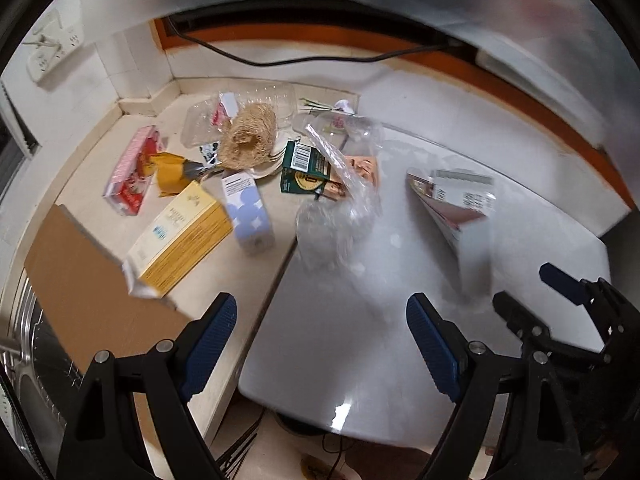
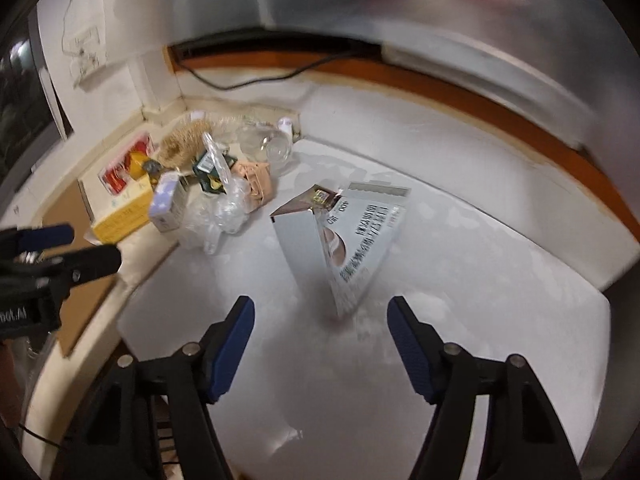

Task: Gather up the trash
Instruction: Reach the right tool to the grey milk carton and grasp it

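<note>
A heap of trash lies in the counter corner: a yellow box (image 1: 180,236), a lavender box (image 1: 248,212), a red-pink packet (image 1: 132,172), a green box (image 1: 304,168), a fibre scrubber (image 1: 248,140) and a crumpled clear plastic bag (image 1: 340,208). A flattened silver carton (image 2: 344,240) stands tilted on the white table (image 2: 480,280), just beyond my right gripper (image 2: 322,332), which is open with nothing between its fingers. My left gripper (image 1: 320,332) hangs open and empty over the seam between counter and table, short of the bag. Each gripper shows at the edge of the other's view.
A brown cardboard sheet (image 1: 80,288) lies on the beige counter at the left, beside a metal sink (image 1: 24,360). A black cable (image 1: 280,60) runs along the back wall under an orange-brown ledge. The table's near edge drops off below the grippers.
</note>
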`<state>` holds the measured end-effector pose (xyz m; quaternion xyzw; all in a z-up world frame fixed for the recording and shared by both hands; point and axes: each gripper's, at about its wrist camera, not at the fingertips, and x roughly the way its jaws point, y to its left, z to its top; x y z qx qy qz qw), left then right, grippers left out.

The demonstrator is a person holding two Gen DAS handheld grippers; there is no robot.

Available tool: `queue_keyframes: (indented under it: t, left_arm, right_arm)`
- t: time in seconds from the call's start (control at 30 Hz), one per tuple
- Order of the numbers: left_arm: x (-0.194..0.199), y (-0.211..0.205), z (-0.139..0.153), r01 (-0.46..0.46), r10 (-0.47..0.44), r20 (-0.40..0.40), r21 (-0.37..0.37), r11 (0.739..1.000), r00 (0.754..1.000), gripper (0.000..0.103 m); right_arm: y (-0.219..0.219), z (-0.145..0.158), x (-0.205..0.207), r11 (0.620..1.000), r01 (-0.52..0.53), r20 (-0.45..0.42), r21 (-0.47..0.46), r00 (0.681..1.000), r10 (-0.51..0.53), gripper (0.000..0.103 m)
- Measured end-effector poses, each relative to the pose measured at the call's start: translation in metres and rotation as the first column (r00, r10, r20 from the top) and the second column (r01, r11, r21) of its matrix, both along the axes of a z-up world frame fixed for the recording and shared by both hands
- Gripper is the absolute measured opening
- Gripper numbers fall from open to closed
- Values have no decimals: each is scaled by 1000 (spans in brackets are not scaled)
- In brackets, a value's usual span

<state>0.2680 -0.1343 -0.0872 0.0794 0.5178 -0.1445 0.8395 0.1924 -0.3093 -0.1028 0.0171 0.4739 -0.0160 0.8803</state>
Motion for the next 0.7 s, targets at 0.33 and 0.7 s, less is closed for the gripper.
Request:
queue_keyframes:
  t: [0.33, 0.7]
  left_arm:
    - [63, -37, -45, -3, 5, -88, 22, 1000, 996, 85]
    - [106, -75, -89, 67, -51, -183, 82, 994, 982, 60]
  right_arm:
    - [4, -53, 58, 994, -108, -85, -5, 991, 107, 40]
    - [-21, -46, 55, 991, -113, -65, 68, 991, 117, 30]
